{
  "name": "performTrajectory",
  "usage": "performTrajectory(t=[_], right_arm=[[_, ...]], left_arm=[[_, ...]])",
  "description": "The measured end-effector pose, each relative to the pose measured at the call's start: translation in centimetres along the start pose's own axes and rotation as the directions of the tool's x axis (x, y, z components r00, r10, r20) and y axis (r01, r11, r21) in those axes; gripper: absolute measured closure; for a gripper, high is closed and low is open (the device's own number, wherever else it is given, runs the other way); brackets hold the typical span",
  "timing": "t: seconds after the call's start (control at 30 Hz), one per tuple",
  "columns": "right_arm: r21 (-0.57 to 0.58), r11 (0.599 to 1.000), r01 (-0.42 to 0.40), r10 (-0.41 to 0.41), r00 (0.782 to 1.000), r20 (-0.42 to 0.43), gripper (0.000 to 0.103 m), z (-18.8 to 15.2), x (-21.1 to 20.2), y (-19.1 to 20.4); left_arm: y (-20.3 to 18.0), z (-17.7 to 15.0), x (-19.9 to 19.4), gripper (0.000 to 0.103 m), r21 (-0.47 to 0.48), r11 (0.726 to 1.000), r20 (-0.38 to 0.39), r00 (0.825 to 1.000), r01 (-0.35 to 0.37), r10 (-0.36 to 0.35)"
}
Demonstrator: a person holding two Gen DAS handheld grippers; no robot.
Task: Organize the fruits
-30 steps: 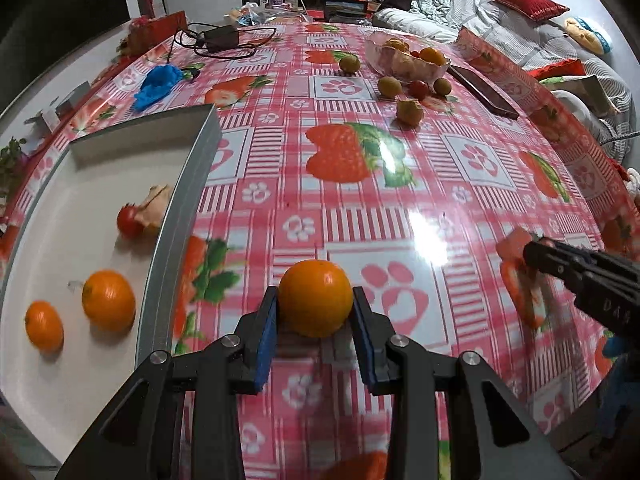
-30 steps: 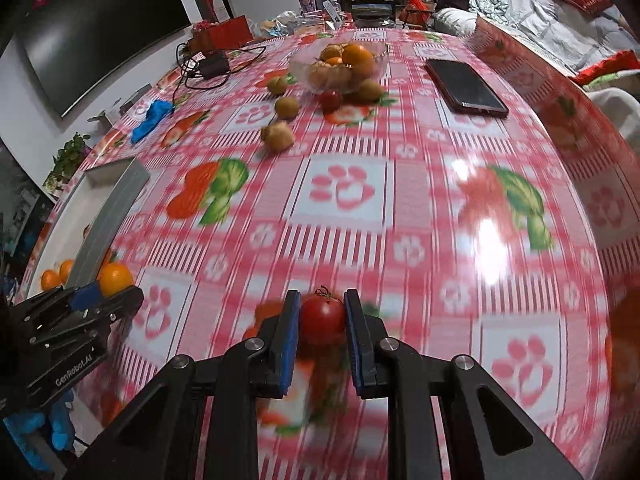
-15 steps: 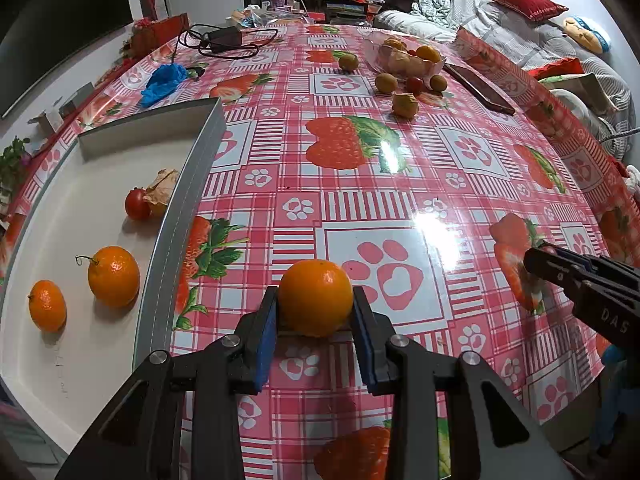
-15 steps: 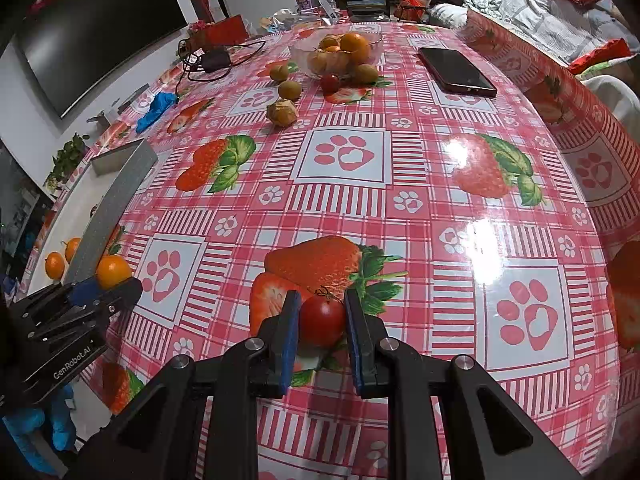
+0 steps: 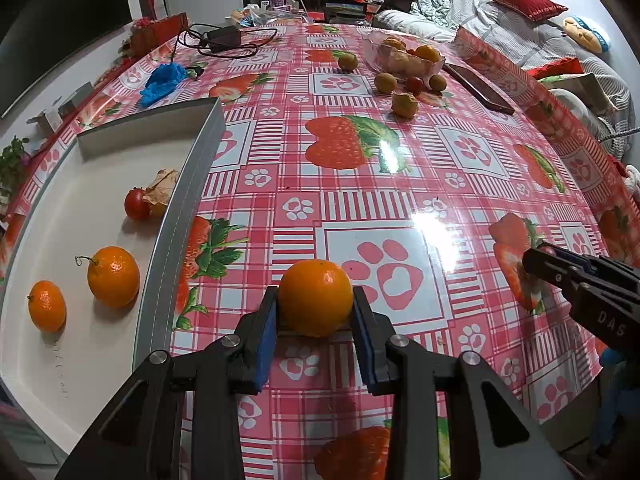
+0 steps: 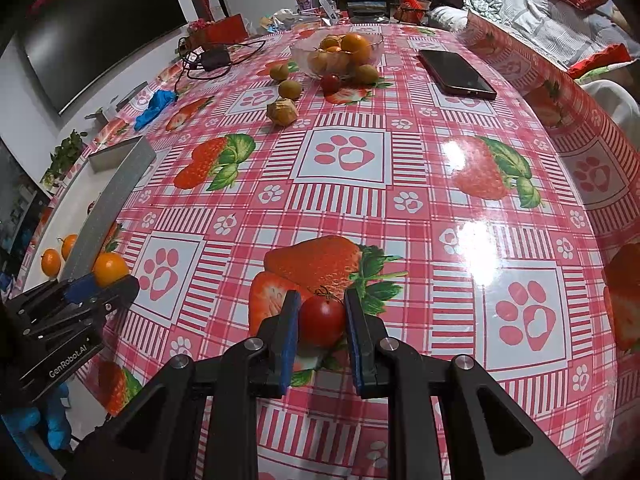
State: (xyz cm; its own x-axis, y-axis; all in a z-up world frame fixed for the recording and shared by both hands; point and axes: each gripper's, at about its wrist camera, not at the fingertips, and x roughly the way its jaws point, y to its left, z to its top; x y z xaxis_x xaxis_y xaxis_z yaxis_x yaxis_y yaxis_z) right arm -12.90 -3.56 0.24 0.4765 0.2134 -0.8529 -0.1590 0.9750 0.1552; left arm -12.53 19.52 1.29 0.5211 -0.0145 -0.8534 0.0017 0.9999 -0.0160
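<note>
Strawberry-print tablecloth (image 5: 360,184) slides farther away: left gripper (image 5: 316,312) clamping orange (image 5: 316,298), right gripper (image 6: 322,320) clamping tomato (image 6: 322,322), both retreating toward tray (image 5: 176,216); 2 fruits nearly sorted.

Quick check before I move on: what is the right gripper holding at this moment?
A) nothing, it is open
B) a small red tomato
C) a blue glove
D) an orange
B: in the right wrist view the right gripper is closed on a small red tomato with its green stem on top, pinched between both blue pads.
</note>
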Motion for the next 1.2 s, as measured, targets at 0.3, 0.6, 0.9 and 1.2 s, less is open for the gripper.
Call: performTrajectory(t=[0.3,0.6,0.9,1.2], right_arm=[[0.001,1.000,0.001,-0.001,1.000,0.000,0.080,-0.01,-0.01,0.08],[-0.002,1.000,0.005,-0.005,1.000,0.001,0.080,-0.05,-0.02,0.11],[-0.003,1.000,0.006,-0.006,1.000,0.002,0.080,-0.04,-0.03,0.16],[-0.006,1.000,0.006,-0.006,1.000,0.003,0.080,-0.11,-0.07,0.14]], left_arm=[[-0.01,-0.01,0.02,0.065,-0.001,1.000,0.000,1.000,0.001,-0.001],[-0.02,-0.05,0.03,0.066,-0.001,1.000,0.000,1.000,0.001,-0.001],[-0.02,-0.07,0.04,0.065,0.000,1.000,0.001,1.000,-0.001,0.001],[-0.03,-0.02,0.06,0.065,0.002,1.000,0.000,1.000,-0.001,0.001]])
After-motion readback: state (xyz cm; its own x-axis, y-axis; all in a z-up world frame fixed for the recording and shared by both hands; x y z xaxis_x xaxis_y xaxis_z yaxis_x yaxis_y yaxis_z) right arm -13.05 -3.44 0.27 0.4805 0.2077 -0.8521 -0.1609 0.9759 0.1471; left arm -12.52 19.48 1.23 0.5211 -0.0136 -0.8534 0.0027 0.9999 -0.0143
